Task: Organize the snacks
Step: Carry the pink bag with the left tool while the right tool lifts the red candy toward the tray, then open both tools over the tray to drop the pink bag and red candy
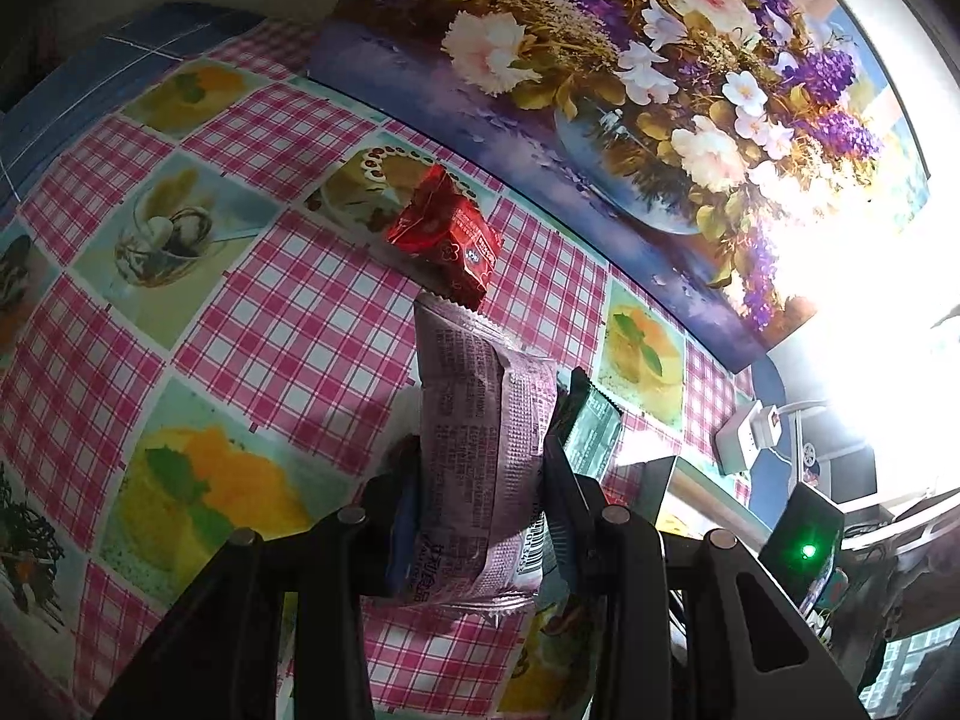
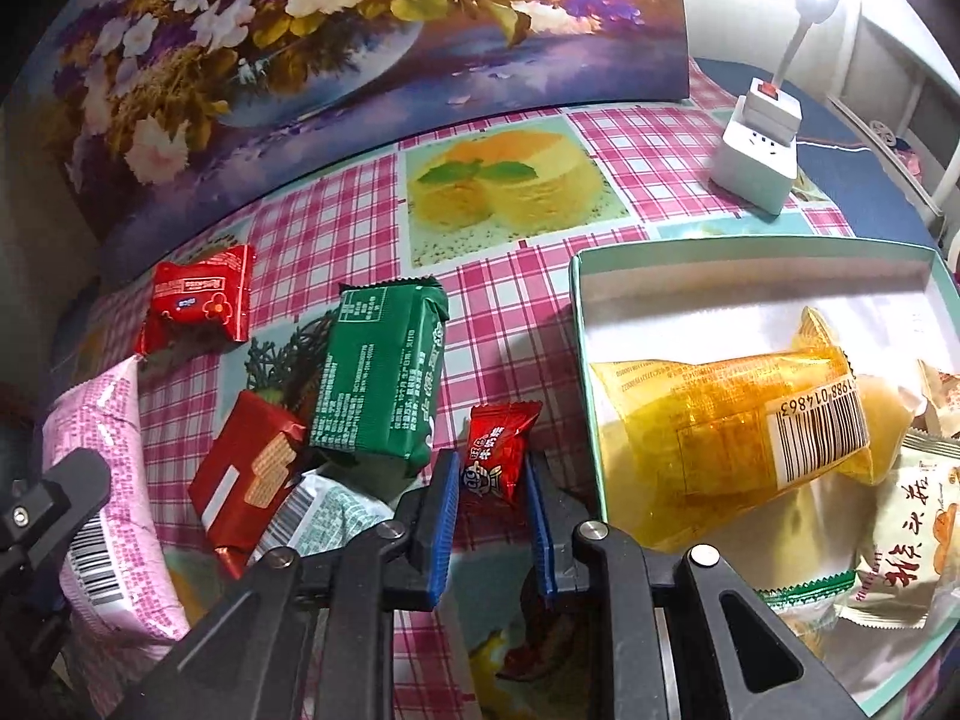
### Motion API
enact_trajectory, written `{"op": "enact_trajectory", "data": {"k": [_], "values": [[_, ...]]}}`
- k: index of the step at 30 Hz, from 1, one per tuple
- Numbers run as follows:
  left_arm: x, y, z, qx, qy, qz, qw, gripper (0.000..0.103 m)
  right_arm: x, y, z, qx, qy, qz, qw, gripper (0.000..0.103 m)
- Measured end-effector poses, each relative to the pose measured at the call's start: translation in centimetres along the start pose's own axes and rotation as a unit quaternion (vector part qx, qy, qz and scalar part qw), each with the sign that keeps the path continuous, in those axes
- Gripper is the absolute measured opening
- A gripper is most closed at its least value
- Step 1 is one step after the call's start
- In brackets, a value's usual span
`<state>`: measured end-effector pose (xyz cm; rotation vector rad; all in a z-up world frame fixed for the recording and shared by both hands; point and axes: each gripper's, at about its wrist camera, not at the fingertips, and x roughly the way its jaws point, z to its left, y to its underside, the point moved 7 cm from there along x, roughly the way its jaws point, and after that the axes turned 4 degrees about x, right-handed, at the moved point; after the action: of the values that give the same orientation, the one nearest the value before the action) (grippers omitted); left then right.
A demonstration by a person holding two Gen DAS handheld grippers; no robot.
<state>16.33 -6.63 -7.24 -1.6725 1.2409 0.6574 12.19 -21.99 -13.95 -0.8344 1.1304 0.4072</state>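
My left gripper (image 1: 480, 450) is shut on a pale purple snack packet (image 1: 480, 456) and holds it above the checked tablecloth; the same packet shows pink in the right wrist view (image 2: 105, 492). A red snack packet (image 1: 447, 234) lies beyond it. My right gripper (image 2: 495, 468) has its blue pads on either side of a small red candy (image 2: 501, 453); they look closed on it. Left of it lie a green packet (image 2: 381, 381), a red wafer packet (image 2: 249, 474) and a white packet (image 2: 318, 516). A box (image 2: 750, 252) on the right holds a yellow packet (image 2: 738, 426) and cream packets (image 2: 906, 546).
A flower painting (image 2: 300, 42) leans at the back of the table. A white power socket (image 2: 759, 150) with a plugged-in lamp stands behind the box. The table is covered by a pink checked cloth (image 2: 636, 150). A dark device with a green light (image 1: 807, 549) sits at right.
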Motion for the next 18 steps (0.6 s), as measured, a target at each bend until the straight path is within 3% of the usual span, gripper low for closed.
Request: {"op": "enact_trajectory", "data": {"k": [11, 15, 18], "values": [[-1.4, 0.6, -3.1, 0.053, 0.007, -0.013, 0.9985, 0.039, -7.3, -0.6, -2.1, 0.032, -0.038, -0.057, 0.997, 0.023], [-1.4, 1.7, -5.7, 0.098, 0.008, -0.012, 0.9951, 0.039, -9.4, -1.1, -5.0, 0.061, -0.031, -0.074, 0.995, 0.023], [-0.7, 3.2, -8.1, 0.123, 0.030, 0.005, 0.9919, 0.039, -9.9, -1.1, -8.1, 0.095, -0.011, -0.077, 0.992, 0.023]]}}
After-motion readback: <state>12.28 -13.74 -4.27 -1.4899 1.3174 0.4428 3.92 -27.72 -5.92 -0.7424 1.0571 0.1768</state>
